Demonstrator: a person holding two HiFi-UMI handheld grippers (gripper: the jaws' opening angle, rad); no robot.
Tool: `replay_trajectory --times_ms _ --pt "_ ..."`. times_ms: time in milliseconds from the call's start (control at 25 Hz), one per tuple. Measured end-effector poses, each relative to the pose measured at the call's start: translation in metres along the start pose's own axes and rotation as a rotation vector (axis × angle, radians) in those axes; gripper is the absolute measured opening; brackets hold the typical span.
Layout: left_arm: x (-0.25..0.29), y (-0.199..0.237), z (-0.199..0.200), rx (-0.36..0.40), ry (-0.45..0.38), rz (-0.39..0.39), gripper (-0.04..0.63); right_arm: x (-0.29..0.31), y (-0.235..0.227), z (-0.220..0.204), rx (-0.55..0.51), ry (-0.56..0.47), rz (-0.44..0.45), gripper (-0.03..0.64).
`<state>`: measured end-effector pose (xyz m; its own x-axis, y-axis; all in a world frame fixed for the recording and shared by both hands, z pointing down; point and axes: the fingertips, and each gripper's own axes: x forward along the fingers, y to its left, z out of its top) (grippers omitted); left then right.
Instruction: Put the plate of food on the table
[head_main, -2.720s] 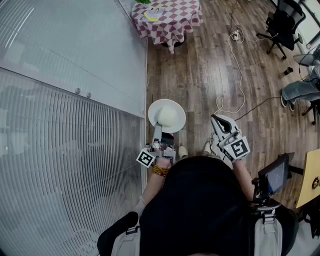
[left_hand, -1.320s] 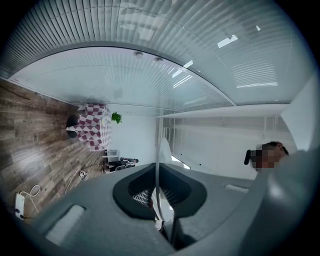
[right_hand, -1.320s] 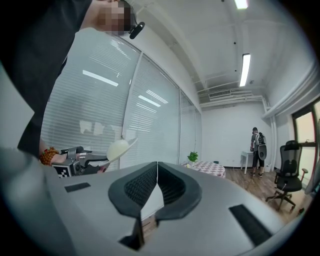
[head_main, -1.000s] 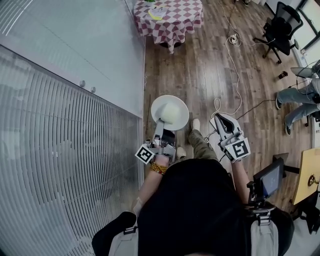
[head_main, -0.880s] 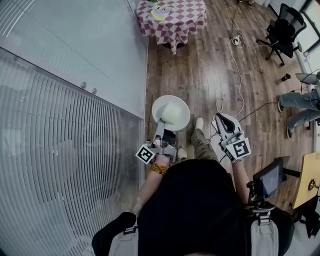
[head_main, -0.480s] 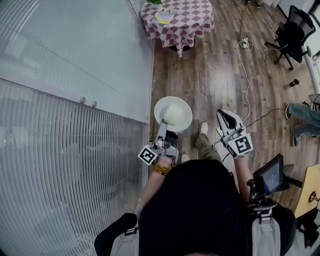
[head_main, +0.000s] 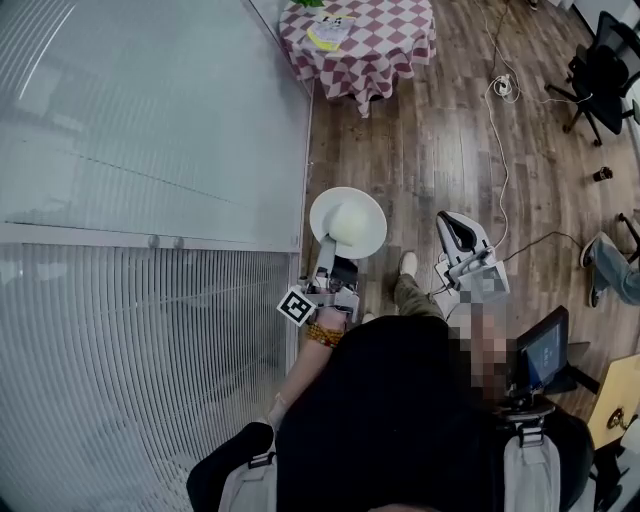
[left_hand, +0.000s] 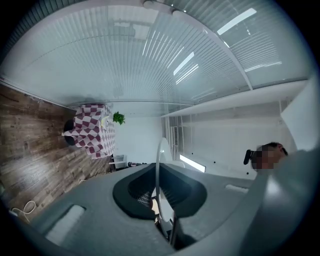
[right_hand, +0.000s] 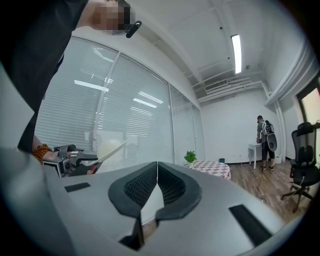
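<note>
**Plate in transit, seen from the head view.** A white plate (head_main: 372, 208) bearing a pale mound of food (head_main: 347, 222) is being held above the wooden floor (head_main: 440, 140), just right of the glass partition (head_main: 150, 130). Its near rim is being pinched edge-on by the closed jaws of the left gripper (head_main: 329, 255). The right gripper (head_main: 453, 224) is being held to the right, apart from the plate, its jaws pressed together on nothing. The table with the checked cloth (head_main: 390, 45) is being faced at the far end, well apart. The plate is being judged stiff, smooth-rimmed and breakable. Because it is gripped at one edge only, its weight is being levered against the pads, so slipping or tilting is likely and the food could slide. A deep bite on the rim is advised, with the opposite rim supported by the free gripper.
</note>
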<state>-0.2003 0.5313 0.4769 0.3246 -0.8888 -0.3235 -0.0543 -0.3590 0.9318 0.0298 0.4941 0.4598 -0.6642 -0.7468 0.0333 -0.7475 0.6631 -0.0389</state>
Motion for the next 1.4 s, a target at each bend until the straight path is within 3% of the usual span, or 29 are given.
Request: replay_trajectory --times_ms 480,920,1400 --pt "0.124 0.015 -0.047 0.042 0.048 -0.023 0.018 0.007 -0.121 -0.003 0.028 -0.033 -0.035 0.012" --pt "0.186 0.033 -0.055 0.045 0.093 -0.036 0.018 0.005 -0.171 -0.005 0.041 -0.030 -0.118 0.012" --pt "0.272 0.078 -0.045 -0.020 0.126 -0.064 0.018 0.039 -0.227 -0.002 0.009 -0.029 -0.195 0.012"
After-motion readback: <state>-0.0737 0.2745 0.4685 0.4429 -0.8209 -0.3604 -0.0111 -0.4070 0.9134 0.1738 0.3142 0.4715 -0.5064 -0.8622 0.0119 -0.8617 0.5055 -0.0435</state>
